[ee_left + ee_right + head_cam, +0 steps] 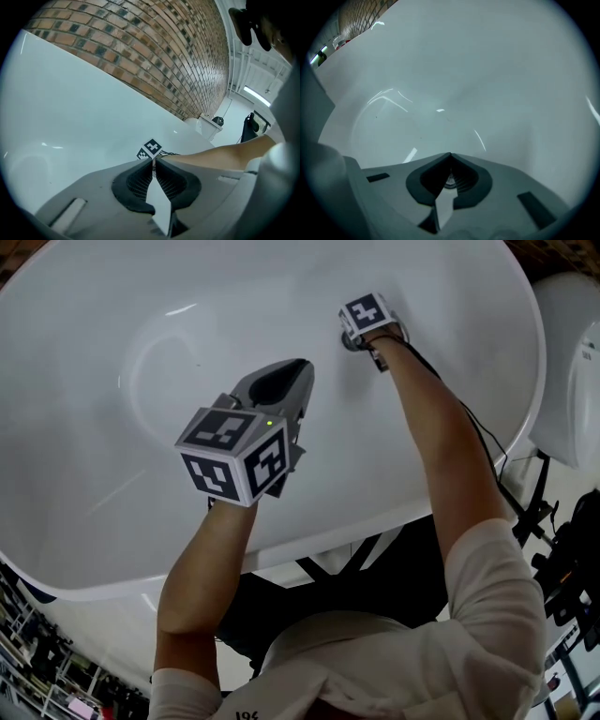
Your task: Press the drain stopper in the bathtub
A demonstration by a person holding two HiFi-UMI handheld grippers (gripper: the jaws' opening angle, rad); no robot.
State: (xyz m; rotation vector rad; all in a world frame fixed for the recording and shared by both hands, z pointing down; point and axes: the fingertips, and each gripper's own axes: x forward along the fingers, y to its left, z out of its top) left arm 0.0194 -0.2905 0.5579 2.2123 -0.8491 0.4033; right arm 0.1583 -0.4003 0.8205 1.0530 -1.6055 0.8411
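Closest was the left gripper (298,371), in the middle of the frame, its jaws shut tight with nothing between them. Two grippers and one white bathtub (103,324) showed. One drain stopper (450,181) lay on the tub floor, upper middle of the frame, right under the right gripper (356,334), whose jaws were pinched together too, holding nothing.

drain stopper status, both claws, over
Left claw shut, empty, hovering over tub. Right claw shut, tips down at drain stopper. Nothing in the way.
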